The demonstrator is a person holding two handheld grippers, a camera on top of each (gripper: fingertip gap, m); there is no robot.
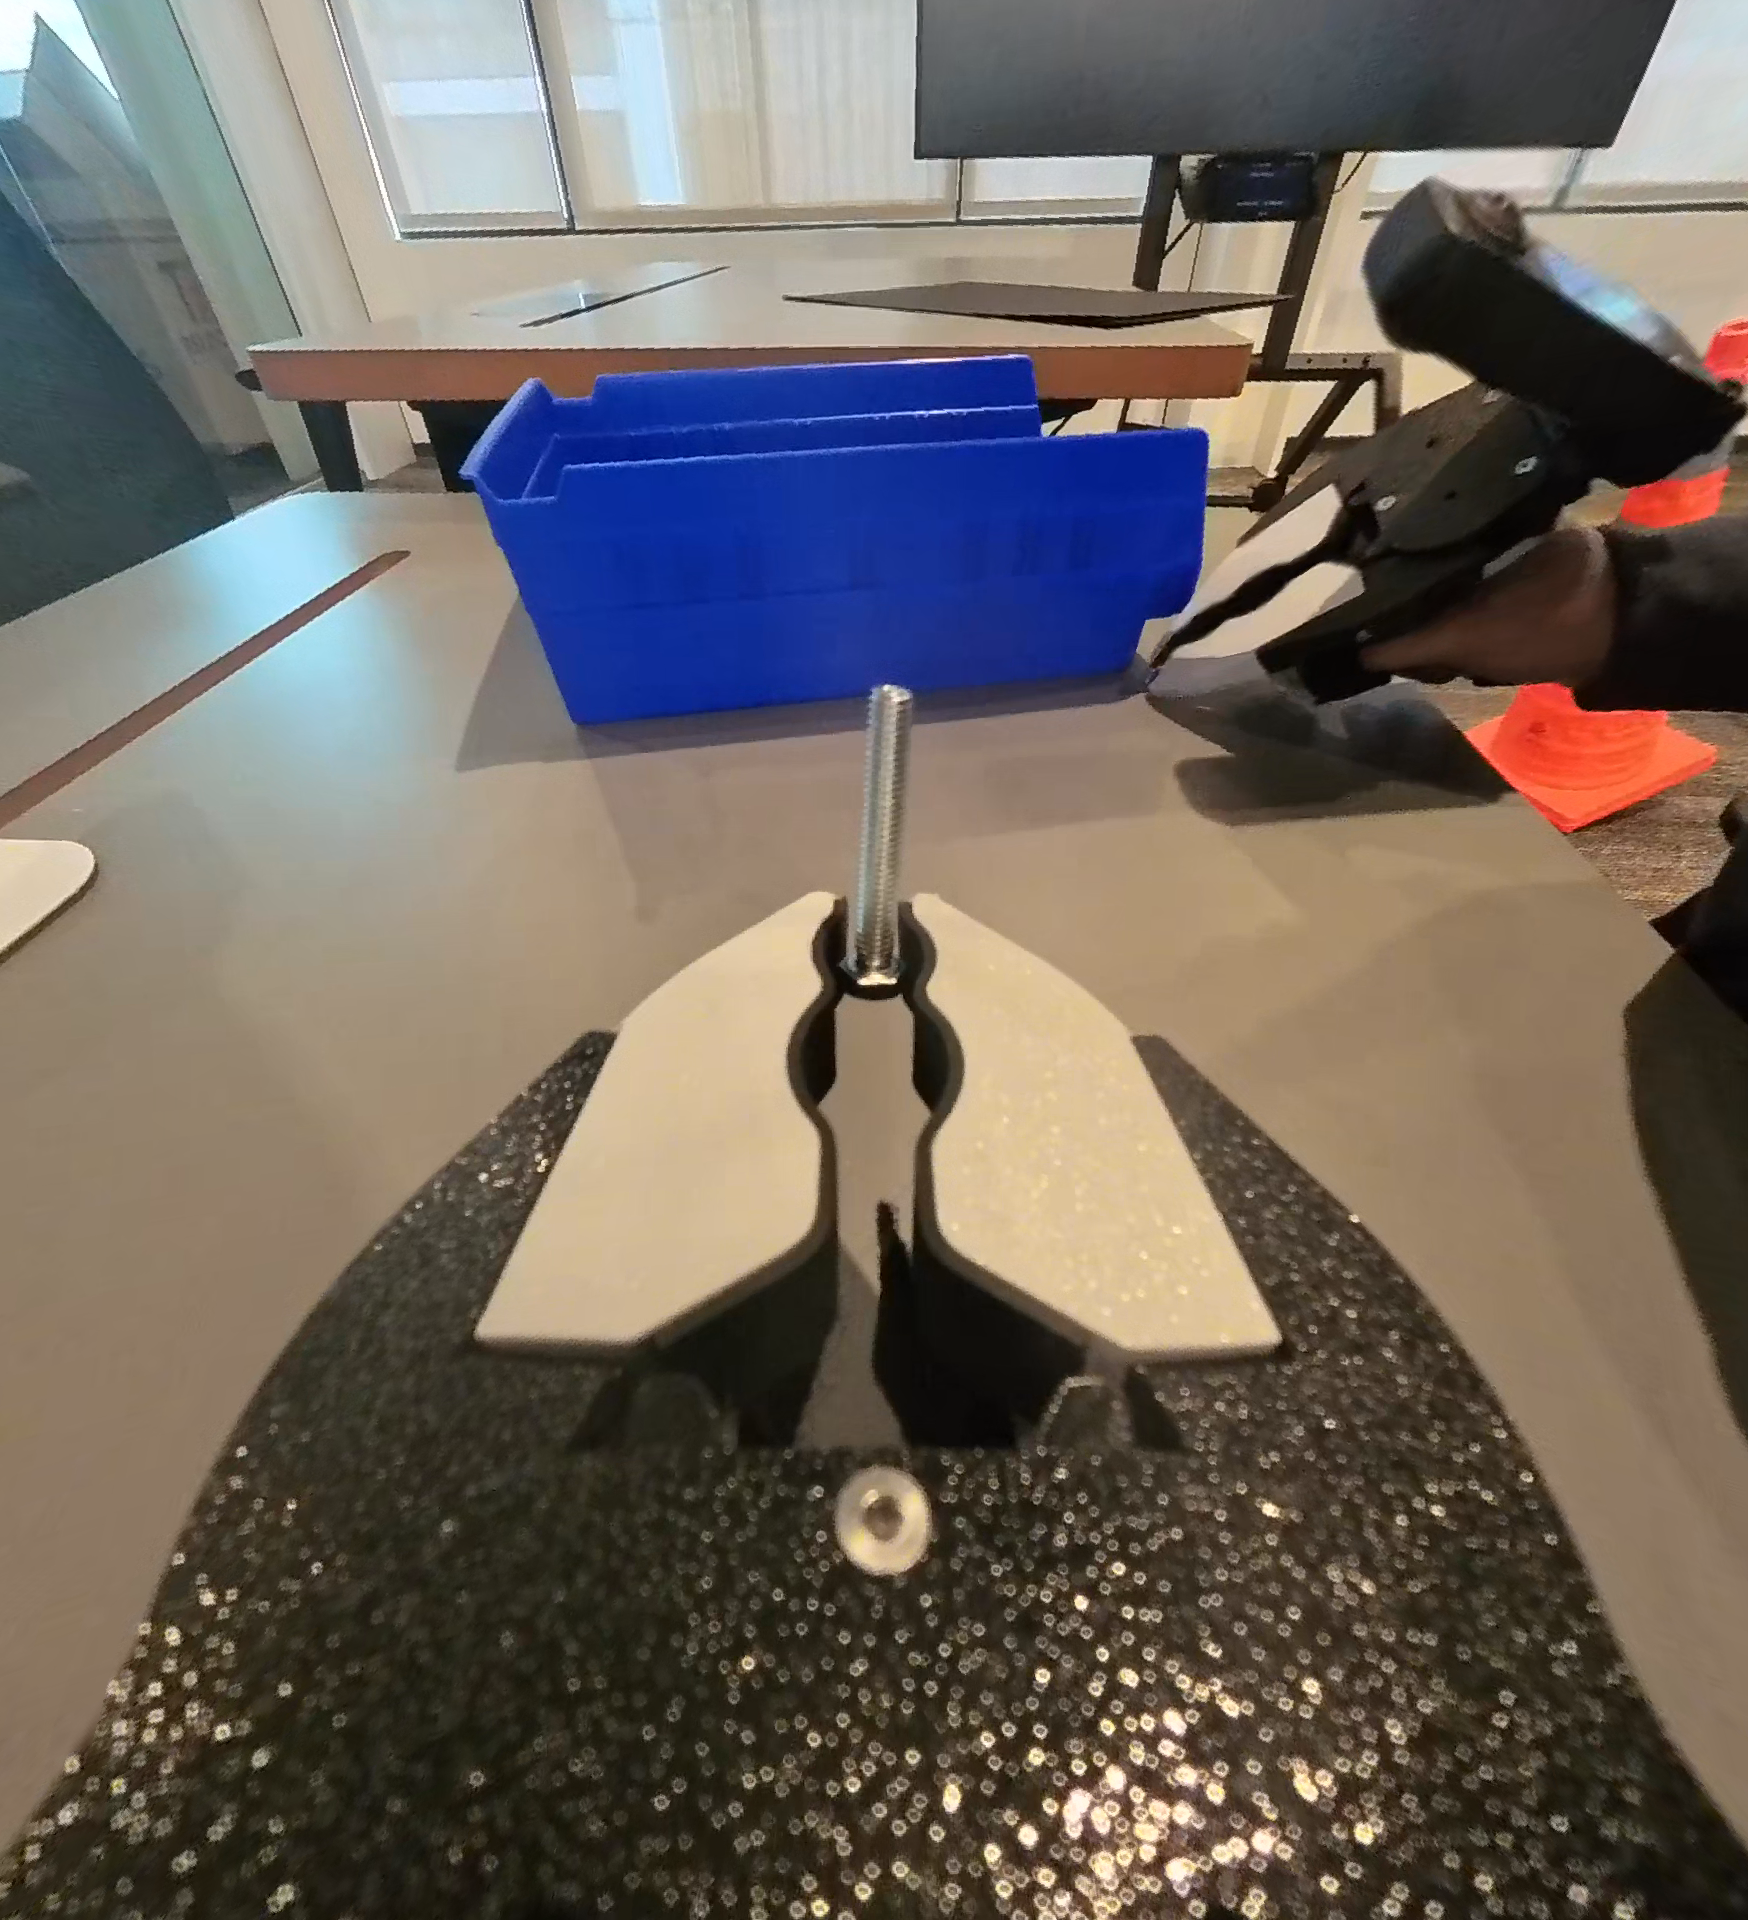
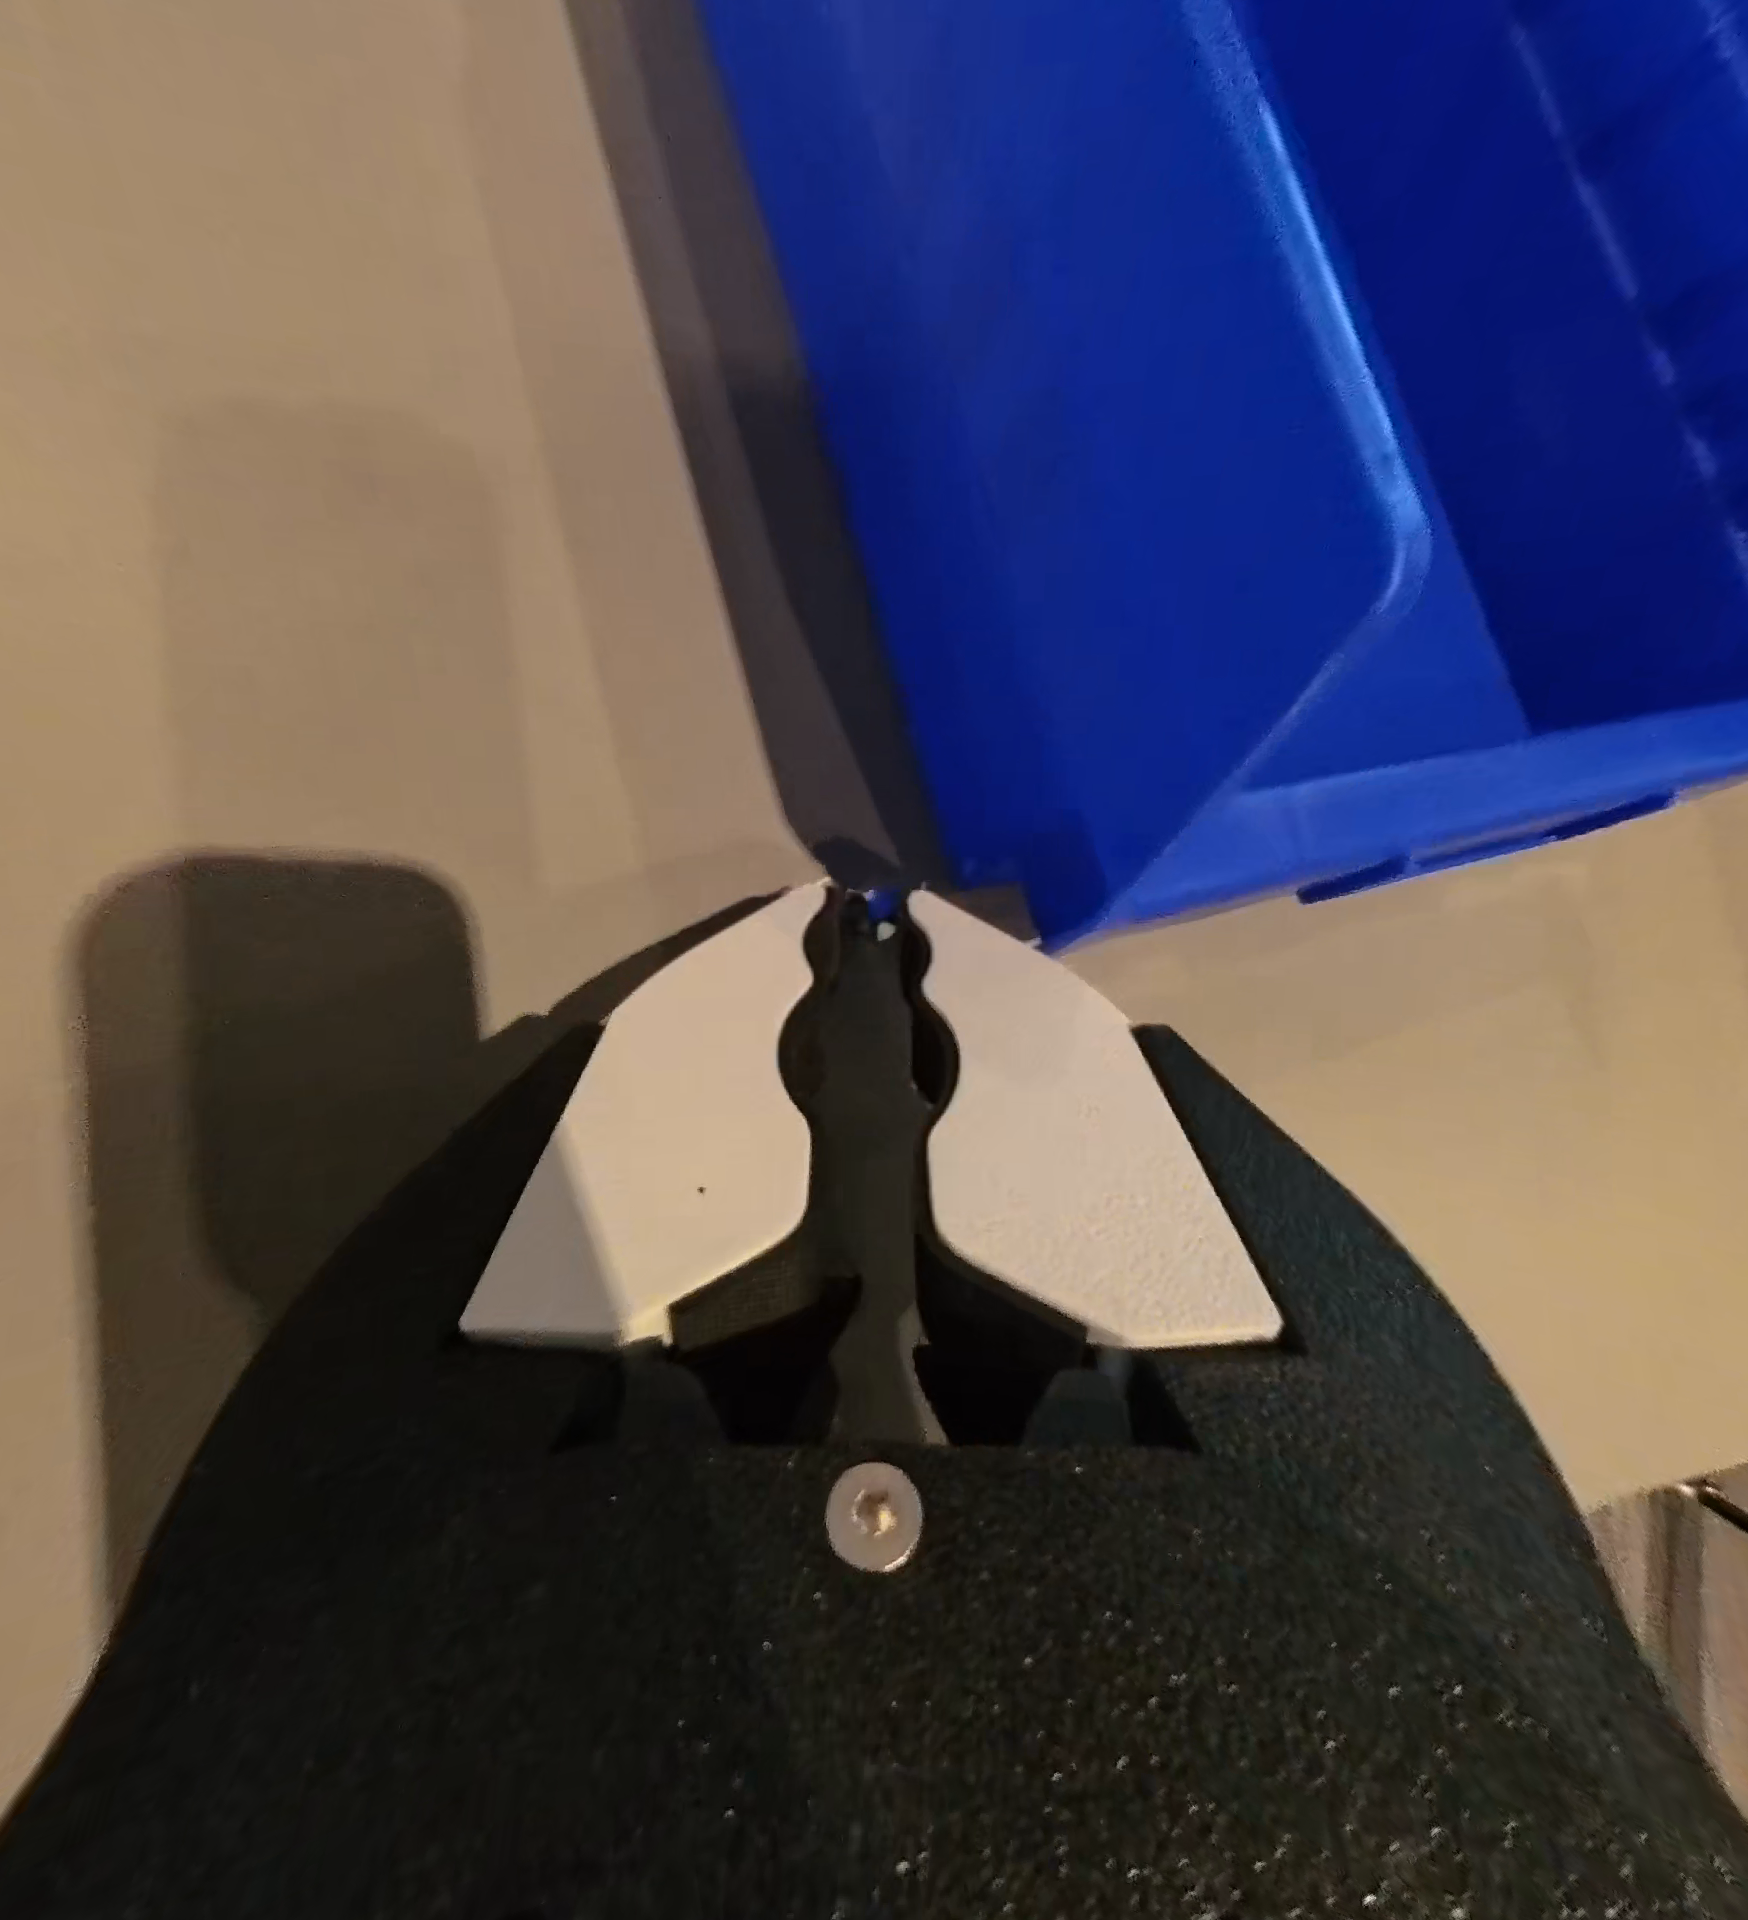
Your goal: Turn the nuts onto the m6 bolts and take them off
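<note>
The left gripper (image 1: 875,940) clamps the bolt (image 1: 880,821) upright, threads exposed; the right gripper (image 2: 865,914) pinches something tiny, unidentifiable, beside the blue bin (image 2: 1109,468).

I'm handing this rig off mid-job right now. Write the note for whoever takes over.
Left tool: shut on the bolt, gripped near its head, threaded shank pointing away over the grey table. No nut shows on the visible thread.
Right tool: tips nearly closed, down at the table by the near corner of the blue bin. Something tiny and pale sits between the tips; whether it is a nut, I cannot tell.
Done: bolt picked up and presented.
Left: confirm the nut is in hand, bring it to the bolt tip, turn it on, then take it off.
</note>
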